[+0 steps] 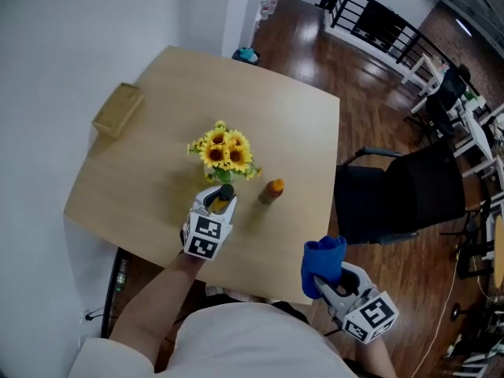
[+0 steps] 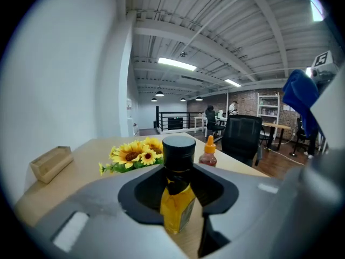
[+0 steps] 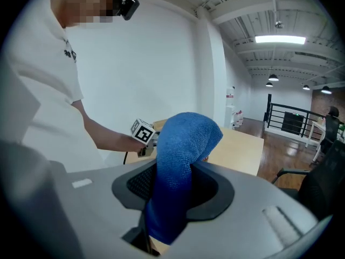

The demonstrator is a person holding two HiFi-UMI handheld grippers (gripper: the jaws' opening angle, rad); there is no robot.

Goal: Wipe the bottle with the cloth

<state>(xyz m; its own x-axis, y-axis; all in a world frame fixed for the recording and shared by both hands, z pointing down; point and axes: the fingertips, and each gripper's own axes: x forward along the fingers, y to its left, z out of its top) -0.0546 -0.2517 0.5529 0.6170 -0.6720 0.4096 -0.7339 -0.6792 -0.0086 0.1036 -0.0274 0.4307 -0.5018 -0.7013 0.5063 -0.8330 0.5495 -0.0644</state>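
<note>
A yellow bottle with a black cap [image 2: 177,190] stands upright between the jaws of my left gripper [image 2: 178,198], which is shut on it. In the head view this bottle [image 1: 221,198] is near the table's front, just below the sunflowers, with the left gripper [image 1: 214,209] around it. My right gripper [image 3: 171,209] is shut on a blue cloth [image 3: 180,166] that sticks up out of the jaws. In the head view the cloth [image 1: 322,263] and the right gripper [image 1: 335,283] hang beyond the table's front right corner, apart from the bottle.
A bunch of sunflowers [image 1: 224,153] lies mid-table. A small bottle with an orange cap [image 1: 272,190] stands to the right of the held bottle. A wooden box [image 1: 118,109] sits at the left edge of the table [image 1: 157,179]. A black office chair [image 1: 405,191] stands at the right.
</note>
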